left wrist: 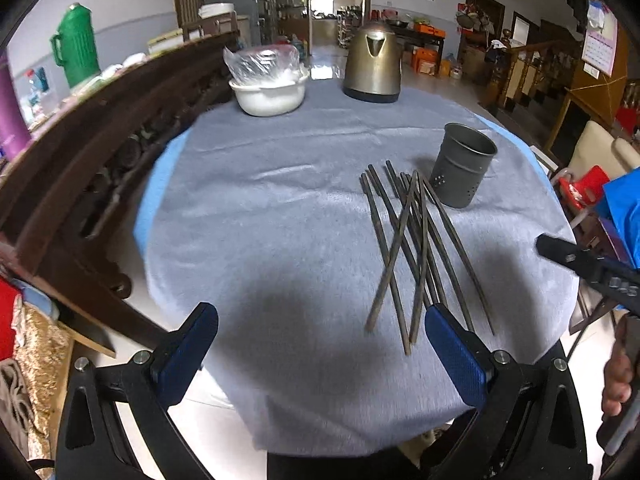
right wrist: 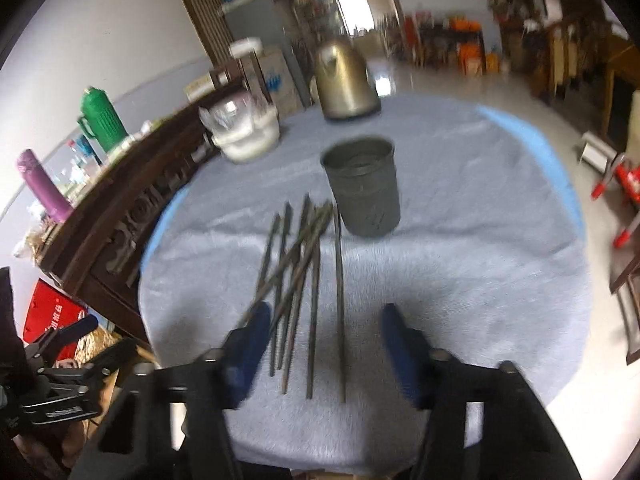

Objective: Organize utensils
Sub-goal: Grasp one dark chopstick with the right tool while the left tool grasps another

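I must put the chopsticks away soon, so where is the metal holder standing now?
The metal holder stands upright on the grey tablecloth, just beyond the far tips of the chopsticks; the kettle is further behind it.

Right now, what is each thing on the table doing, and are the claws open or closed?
chopsticks: lying loose in a crossed pile on the cloth, none in the holder
metal holder: upright, looks empty
kettle: upright, lid shut
white bowl: upright, a crumpled plastic bag in it
left claw: open, holding nothing
right claw: open, holding nothing, around the pile's near ends
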Action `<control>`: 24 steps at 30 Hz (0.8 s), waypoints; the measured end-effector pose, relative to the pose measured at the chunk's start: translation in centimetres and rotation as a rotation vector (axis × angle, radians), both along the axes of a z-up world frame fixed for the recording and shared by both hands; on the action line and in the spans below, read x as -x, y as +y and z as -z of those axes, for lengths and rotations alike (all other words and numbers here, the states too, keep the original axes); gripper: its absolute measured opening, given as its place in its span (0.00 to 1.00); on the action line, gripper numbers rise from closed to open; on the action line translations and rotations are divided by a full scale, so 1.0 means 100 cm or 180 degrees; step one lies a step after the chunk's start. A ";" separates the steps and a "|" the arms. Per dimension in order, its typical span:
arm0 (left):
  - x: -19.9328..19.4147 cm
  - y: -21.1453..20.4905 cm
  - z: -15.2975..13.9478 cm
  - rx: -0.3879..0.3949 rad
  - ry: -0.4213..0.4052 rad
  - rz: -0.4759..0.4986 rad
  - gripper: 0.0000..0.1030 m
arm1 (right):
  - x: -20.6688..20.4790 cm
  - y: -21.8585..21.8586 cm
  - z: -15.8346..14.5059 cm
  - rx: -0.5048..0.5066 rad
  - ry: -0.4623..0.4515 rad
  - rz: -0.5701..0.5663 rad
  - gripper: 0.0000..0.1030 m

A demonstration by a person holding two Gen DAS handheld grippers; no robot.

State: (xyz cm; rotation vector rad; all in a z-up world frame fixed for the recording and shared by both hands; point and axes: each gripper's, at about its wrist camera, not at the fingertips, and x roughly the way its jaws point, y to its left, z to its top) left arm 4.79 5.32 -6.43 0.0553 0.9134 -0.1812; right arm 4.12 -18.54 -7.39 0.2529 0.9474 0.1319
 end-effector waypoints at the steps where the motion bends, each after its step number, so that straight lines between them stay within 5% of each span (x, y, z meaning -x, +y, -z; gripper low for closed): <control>1: -0.007 -0.002 0.003 0.0048 0.0031 0.0067 0.98 | -0.012 0.002 0.009 -0.0021 0.0066 -0.0038 0.44; 6: -0.051 -0.018 0.017 0.0244 0.0224 0.0359 0.65 | -0.052 0.009 0.036 -0.0054 0.0268 -0.0094 0.36; 12: -0.099 -0.043 0.039 0.0504 0.0557 0.0659 0.39 | -0.087 0.011 0.063 -0.0014 0.0468 -0.0121 0.24; 17: -0.123 -0.056 0.057 0.0598 0.0796 0.0709 0.35 | -0.099 0.006 0.078 -0.0040 0.0579 -0.0095 0.23; 24: -0.145 -0.084 0.061 0.0560 0.0864 0.0902 0.35 | -0.102 0.005 0.088 0.0010 0.0664 -0.0138 0.08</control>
